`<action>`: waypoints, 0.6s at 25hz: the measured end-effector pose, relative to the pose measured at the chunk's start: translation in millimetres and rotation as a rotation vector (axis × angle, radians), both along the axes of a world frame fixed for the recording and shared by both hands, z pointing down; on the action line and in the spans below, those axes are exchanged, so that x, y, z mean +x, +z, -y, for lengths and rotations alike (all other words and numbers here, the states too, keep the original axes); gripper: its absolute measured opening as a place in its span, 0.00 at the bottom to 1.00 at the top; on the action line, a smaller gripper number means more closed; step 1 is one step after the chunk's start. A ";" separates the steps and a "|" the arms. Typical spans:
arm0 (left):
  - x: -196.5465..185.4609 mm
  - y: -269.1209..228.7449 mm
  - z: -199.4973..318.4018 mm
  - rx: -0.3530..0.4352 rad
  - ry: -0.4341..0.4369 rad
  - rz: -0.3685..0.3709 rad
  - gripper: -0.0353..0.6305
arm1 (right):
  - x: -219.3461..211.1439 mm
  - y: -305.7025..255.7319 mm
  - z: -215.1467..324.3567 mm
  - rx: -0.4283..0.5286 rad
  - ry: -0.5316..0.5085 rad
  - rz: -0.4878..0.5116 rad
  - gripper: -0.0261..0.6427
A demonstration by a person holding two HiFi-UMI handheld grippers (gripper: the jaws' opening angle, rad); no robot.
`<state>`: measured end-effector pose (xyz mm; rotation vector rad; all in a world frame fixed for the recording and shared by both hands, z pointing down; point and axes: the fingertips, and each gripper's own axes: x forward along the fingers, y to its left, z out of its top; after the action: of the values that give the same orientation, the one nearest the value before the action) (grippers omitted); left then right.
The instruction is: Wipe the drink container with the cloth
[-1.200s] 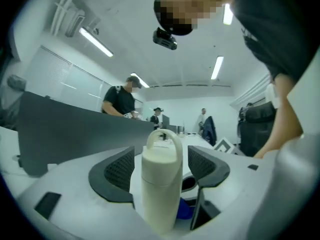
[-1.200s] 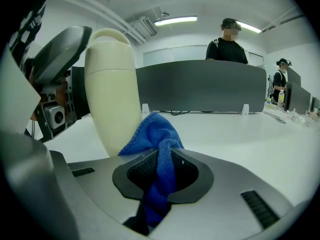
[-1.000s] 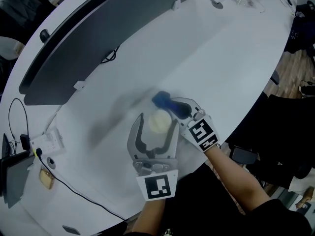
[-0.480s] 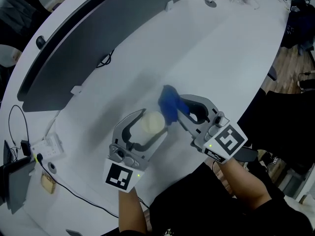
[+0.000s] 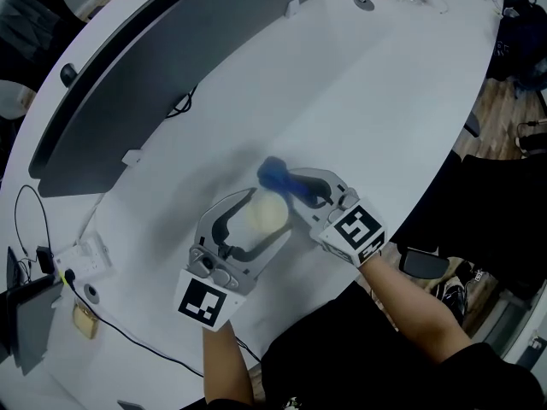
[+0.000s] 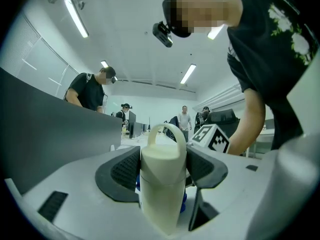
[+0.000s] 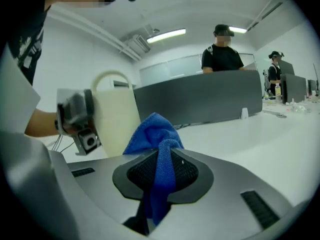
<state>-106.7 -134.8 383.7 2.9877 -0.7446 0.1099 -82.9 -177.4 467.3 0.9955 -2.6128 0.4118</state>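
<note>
Bottle [image 5: 265, 214]: cream, hard, smooth; likely light and slick; loop handle on top; safest held round the body; it is at the counter's [image 5: 385, 101] 6 o'clock edge; left tongs [image 6: 161, 156] wide, just been closing, pads clamped on its sides; cloth [image 7: 156, 144] soft, limp; right tongs [image 7: 159, 170] pinched tight on it, wad at bottle's 1 o'clock; contact unclear

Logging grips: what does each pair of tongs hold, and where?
Left tongs, just closing, clamp the drink container by its body; right tongs pinch the blue cloth mid-fold.
</note>
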 end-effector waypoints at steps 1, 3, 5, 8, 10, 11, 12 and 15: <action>0.2 0.2 -0.1 -0.002 0.000 -0.003 0.47 | 0.1 13.2 -1.0 -0.026 -0.008 -0.032 0.10; 0.9 -0.4 0.2 -0.002 0.003 -0.009 0.47 | -0.1 32.3 -3.3 -0.069 -0.030 -0.076 0.10; 2.1 -1.5 0.9 0.001 0.003 -0.005 0.47 | 0.6 39.6 -3.8 -0.095 -0.047 -0.087 0.10; 1.1 -2.0 1.4 0.011 -0.041 0.030 0.47 | 1.8 40.1 -2.6 -0.104 -0.046 -0.079 0.11; -1.0 -1.7 -0.1 0.021 -0.111 0.072 0.48 | 2.2 39.9 -2.3 -0.103 -0.037 -0.073 0.11; -2.0 -2.4 -1.0 0.027 -0.162 0.086 0.49 | 2.5 39.6 -1.8 -0.101 -0.033 -0.072 0.11; -2.5 -4.1 -1.8 0.033 -0.219 0.088 0.51 | 2.7 39.2 -1.3 -0.097 -0.028 -0.072 0.11; -2.6 -8.4 -0.6 0.023 -0.419 0.057 0.52 | 1.4 39.9 -1.6 -0.088 -0.022 -0.074 0.11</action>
<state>-109.3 -134.3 375.2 2.7836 -1.3630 0.1647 -81.5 -175.8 507.2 0.9351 -2.5143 0.4713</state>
